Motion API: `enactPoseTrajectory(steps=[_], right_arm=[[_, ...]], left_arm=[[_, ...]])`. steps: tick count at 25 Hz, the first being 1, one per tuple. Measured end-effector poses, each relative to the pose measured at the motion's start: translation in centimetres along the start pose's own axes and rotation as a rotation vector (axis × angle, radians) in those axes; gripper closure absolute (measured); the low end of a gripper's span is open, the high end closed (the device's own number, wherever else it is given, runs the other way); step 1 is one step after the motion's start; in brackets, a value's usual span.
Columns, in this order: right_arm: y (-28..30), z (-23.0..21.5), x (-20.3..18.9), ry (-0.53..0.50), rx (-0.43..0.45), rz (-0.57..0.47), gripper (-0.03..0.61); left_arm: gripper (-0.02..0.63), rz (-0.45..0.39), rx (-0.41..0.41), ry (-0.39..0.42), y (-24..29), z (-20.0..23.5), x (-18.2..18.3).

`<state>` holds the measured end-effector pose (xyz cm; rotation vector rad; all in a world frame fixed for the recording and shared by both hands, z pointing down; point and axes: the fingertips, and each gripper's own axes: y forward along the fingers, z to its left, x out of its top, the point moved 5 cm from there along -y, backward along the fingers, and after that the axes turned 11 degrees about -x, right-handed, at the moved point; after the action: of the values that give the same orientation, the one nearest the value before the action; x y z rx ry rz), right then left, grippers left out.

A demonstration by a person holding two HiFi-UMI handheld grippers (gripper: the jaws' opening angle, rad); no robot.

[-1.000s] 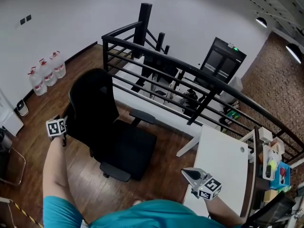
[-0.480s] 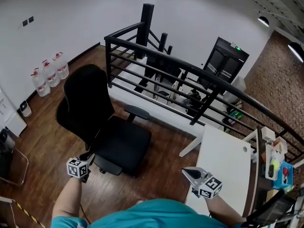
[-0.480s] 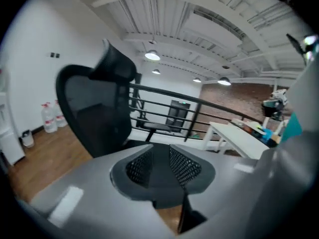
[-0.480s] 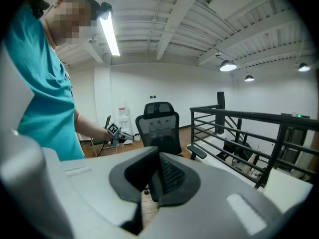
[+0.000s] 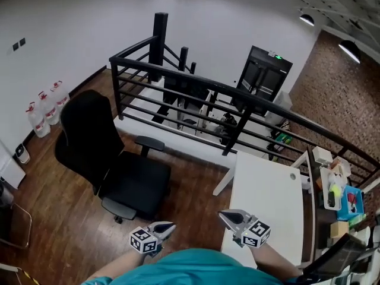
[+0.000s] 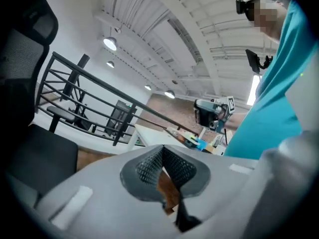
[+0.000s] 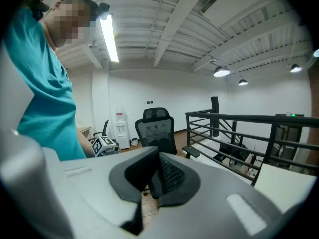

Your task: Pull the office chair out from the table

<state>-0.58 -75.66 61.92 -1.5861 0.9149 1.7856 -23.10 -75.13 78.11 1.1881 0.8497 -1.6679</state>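
While the black railing [image 5: 196,94] spans the room, the one office chair [image 5: 113,165] stands on the wood floor [image 5: 53,218], well left of the white table [image 5: 267,200]. Three water bottles [image 5: 44,104] line the wall. The left gripper [image 5: 170,225] and right gripper [image 5: 224,214] point level, side by side. Both have their jaws pressed together on nothing, the left's having just closed.

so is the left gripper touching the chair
Apart. Head view: the left gripper, fingers just closed on nothing, sits by the person's shirt, with bare floor between it and the office chair.
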Motion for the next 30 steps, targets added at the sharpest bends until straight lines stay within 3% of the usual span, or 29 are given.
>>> enactPoseTrajectory(steps=[4,9,19,23,30], right_arm=[[-5.0,-0.2,-0.7,0.006,-0.034,-0.027,0.580],[-12.7,-0.6,-2.0,0.019,-0.074,-0.074,0.580],[-31.2,-0.7,-6.2,0.015,-0.087,-0.089,0.580],[-34.0,1.1,-7.3,0.072,-0.079,-0.106,0.580],[-36.2,10.5,-5.1,0.030,-0.052,-0.135,0.580]], left_arm=[[0.586,0.012,-0.064,0.052,3.9,-4.7,2.1],[0.586,0.015,-0.078,0.101,7.4,-10.2,3.5],[0.585,-0.021,-0.071,-0.020,16.3,-24.8,-2.5],[0.585,0.020,-0.064,0.025,15.9,-29.4,-2.4],[0.585,-0.015,-0.060,0.040,10.1,-35.4,-1.5]])
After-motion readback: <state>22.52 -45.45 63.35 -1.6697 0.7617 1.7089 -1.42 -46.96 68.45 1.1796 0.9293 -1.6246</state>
